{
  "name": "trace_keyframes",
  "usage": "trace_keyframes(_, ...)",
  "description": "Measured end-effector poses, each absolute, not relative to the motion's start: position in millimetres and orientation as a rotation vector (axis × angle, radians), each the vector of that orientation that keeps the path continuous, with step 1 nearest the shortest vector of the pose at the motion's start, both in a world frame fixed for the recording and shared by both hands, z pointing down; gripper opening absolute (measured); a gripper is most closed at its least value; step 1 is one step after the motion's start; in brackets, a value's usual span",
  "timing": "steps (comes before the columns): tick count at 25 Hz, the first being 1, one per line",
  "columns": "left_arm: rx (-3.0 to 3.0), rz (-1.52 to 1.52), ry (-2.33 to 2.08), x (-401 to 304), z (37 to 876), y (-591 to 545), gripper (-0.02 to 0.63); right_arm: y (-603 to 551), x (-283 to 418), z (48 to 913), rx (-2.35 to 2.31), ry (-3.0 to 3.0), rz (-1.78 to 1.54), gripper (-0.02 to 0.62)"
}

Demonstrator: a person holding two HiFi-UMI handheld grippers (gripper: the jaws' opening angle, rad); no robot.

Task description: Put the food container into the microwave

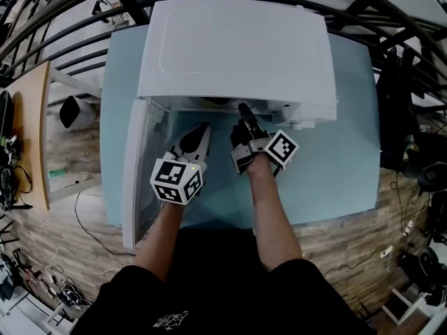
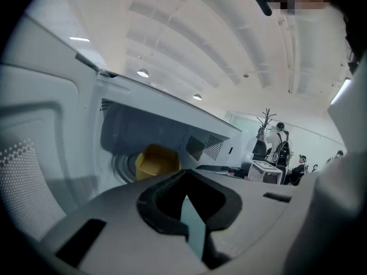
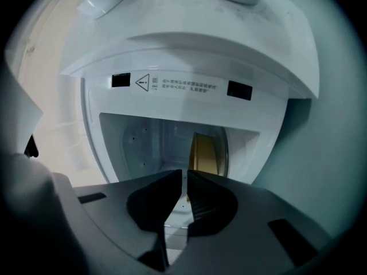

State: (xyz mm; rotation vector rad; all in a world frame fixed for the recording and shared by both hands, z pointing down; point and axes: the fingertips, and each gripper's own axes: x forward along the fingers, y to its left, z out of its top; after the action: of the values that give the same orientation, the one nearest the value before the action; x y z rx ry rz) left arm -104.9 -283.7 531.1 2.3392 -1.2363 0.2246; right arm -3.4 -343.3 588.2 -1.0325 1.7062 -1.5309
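- Claws are nearest: the left gripper (image 1: 202, 128) and the right gripper (image 1: 243, 109) both hang just in front of the microwave (image 1: 230, 47), at its open mouth.
- Each claw has its two jaws pressed together. Neither one holds anything.
- The door (image 1: 136, 180) stands wide open on the left side of the microwave.
- The microwave sits on a pale blue table (image 1: 342, 173).
- The food container (image 2: 156, 160) is yellow. It sits deep inside the microwave, and no claw touches it.
- So the putting-in looks done. The good next move is likely to pull both claws straight back from the microwave's mouth, keeping them away from the container.
- After that, one claw could push the door shut with a slow, even push, so the microwave does not slide.
- Count: two claws, one microwave, one door, one table, one yellow container.
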Motion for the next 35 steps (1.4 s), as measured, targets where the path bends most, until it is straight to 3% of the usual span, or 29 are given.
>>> trace_keyframes(35, 2.449, 0.194, -1.332, -51, 443, -152, 0.008, -188, 48, 474, -0.923, 2.046, -1.332, 0.006)
